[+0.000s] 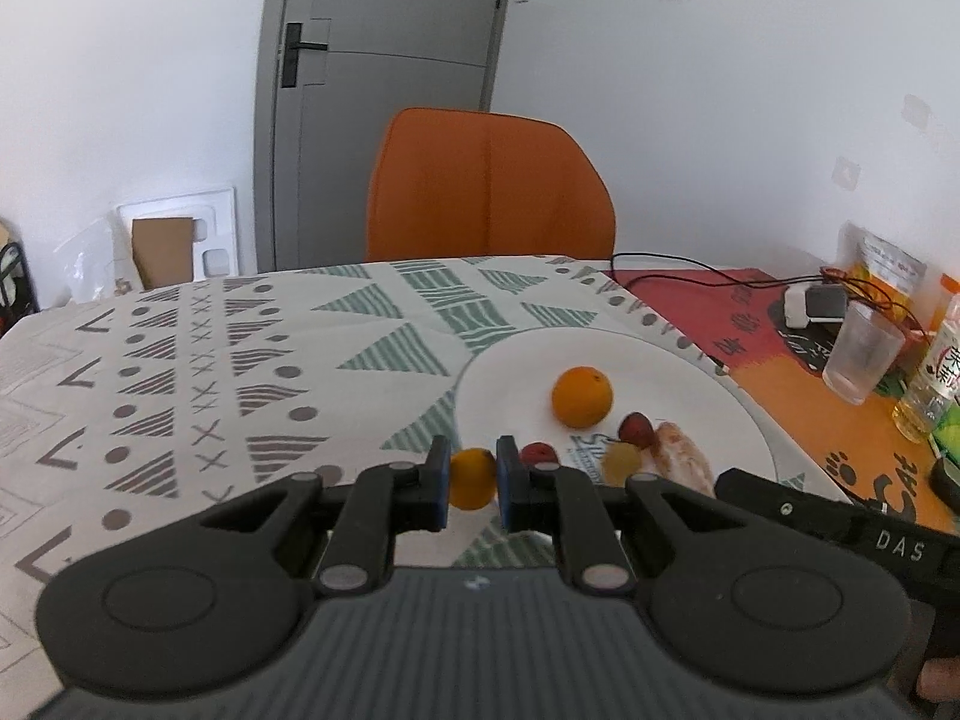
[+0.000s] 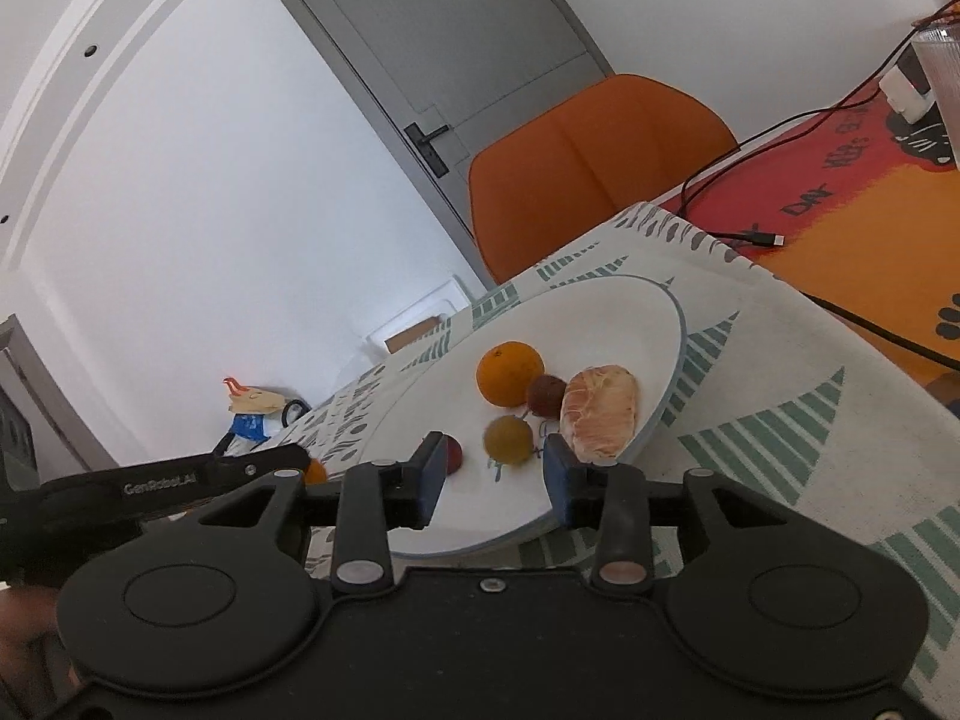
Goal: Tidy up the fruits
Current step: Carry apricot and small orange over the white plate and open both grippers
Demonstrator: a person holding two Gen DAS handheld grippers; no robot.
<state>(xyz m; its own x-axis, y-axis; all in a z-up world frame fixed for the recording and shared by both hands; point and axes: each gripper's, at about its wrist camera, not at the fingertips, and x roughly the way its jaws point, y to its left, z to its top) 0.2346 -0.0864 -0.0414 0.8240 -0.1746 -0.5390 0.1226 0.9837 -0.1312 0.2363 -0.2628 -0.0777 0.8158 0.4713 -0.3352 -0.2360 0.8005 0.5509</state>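
Left wrist view, nearest the lens: the left gripper (image 1: 471, 483) pinches a small orange (image 1: 472, 478) between its blue pads, held just above the near left rim of the white plate (image 1: 516, 372), apparently so it can be set down with the fruit already gathered there. Just beyond the fingers lie a red fruit (image 1: 538, 453) and a yellowish fruit (image 1: 621, 462), the latter blurred; to their right sit a second dark red fruit (image 1: 636, 429) and a peeled citrus piece (image 1: 684, 456) close beside it. A larger orange (image 1: 582, 396) rests farther in, near the plate's middle. From the right wrist view, the right gripper (image 2: 495, 474) hangs over the plate's near edge with its jaws spread wide and nothing between them, lined up roughly with the yellowish fruit, likely waiting its turn or ready to steady something. Most fruit seems already collected, so the task looks well advanced. Farther off, the patterned tablecloth (image 1: 240, 348) covers the table; a clear cup (image 1: 861, 354) and a bottle (image 1: 930, 384) stand well apart at far right on the orange mat (image 1: 798, 414), clear of the work. An orange chair (image 1: 489, 186) faces the far edge, a grey door (image 1: 384, 90) behind it.
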